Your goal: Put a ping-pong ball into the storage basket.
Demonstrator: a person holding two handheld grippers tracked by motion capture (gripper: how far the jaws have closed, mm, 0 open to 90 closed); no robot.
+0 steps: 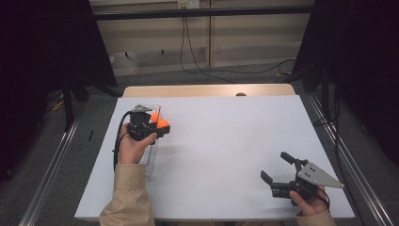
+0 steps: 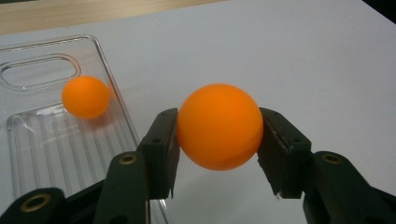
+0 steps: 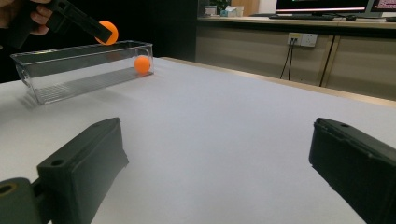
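My left claw [image 2: 218, 154] is plain black, and the ball [image 2: 219, 126] in it is bright orange, same as the other ball [image 2: 86, 96] in the clear ribbed bin [image 2: 56, 140]. The worktop [image 1: 226, 141] is white, my sleeves [image 1: 127, 197] tan.

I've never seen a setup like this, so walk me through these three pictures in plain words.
No robot: a person holds a two-jaw tool in each hand. The high view looks down on the white table. The other two views come from cameras riding on each tool. The left gripper is shut on an orange ball, held beside and above a clear plastic bin. A second orange ball lies inside the bin. The right gripper rests near the table's front right corner, jaws open, holding nothing.
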